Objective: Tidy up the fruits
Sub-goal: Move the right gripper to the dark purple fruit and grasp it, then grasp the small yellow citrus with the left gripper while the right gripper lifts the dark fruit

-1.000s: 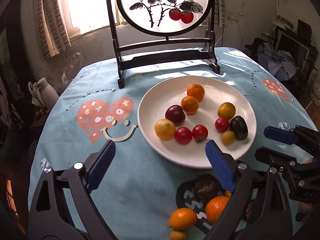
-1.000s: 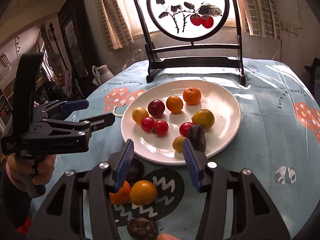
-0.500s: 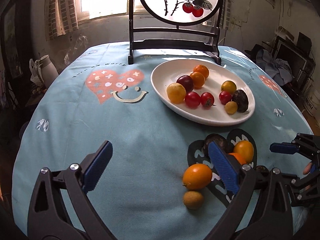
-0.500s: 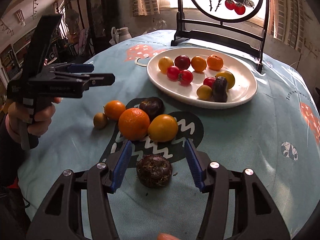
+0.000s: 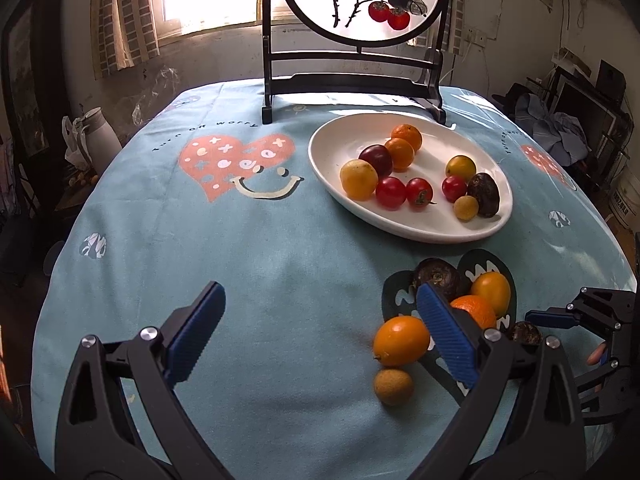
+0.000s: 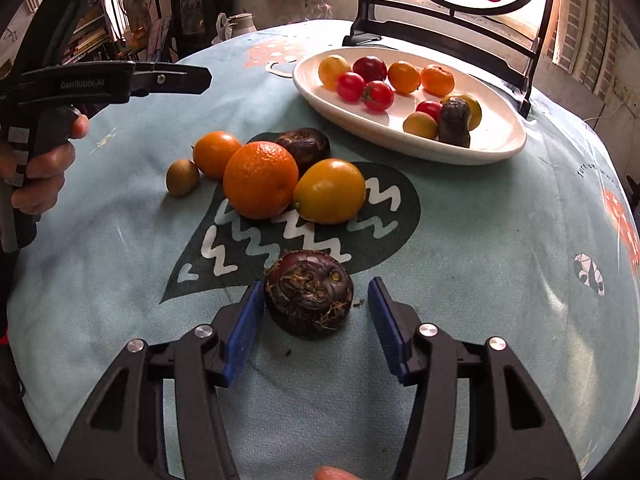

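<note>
Now the right hand-held gripper (image 6: pixel 316 320) has closed in, straddling the water chestnut (image 6: pixel 309 293).

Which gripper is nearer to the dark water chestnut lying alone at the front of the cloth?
Right. The right gripper straddles the water chestnut, open, one finger on each side. The left gripper is open over bare cloth, farther left.

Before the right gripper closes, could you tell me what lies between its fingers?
In the right wrist view, a dark water chestnut sits on the tablecloth between the open right gripper fingers, nearer the left one.
</note>
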A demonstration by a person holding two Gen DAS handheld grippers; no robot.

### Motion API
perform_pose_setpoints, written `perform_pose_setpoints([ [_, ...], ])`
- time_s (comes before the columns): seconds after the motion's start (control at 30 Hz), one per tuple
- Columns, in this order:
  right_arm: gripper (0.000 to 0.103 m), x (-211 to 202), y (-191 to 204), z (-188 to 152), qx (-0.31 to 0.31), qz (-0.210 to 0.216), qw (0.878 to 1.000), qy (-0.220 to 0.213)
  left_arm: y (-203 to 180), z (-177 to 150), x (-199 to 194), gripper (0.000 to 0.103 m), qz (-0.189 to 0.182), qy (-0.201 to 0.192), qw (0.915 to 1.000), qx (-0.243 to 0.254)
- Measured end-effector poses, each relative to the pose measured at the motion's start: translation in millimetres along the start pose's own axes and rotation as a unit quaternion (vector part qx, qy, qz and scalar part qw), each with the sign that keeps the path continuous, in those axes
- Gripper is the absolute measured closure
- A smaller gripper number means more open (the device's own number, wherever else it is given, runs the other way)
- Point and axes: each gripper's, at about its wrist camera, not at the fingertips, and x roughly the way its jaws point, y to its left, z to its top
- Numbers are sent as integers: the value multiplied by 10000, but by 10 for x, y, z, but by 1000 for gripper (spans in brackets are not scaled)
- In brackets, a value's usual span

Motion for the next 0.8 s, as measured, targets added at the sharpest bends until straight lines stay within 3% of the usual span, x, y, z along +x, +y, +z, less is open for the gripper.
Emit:
perform_pose_setpoints([
  [0.3, 48, -7, 12, -22, -3, -35, 10000, -34, 55, -16, 38, 5, 120, 69, 9998, -113],
  [0.43, 56, -22, 36, -30, -43, -14, 10000, -44, 66, -25, 40, 5, 186, 81, 9998, -89],
  [0.6, 59, -36, 17, -34, 39, 54, 10000, -63, 67, -38, -44, 5, -62, 18, 10000, -14],
  [0.7, 59, -40, -13, -33, 193, 94, 9997, -91, -12, -98, -68, 6, -353, 109, 9988, 326],
  [0.8, 59, -34, 0, -37, 202, 47, 9997, -117, -119, -204, -92, 28, -599, 200, 9958, 657],
])
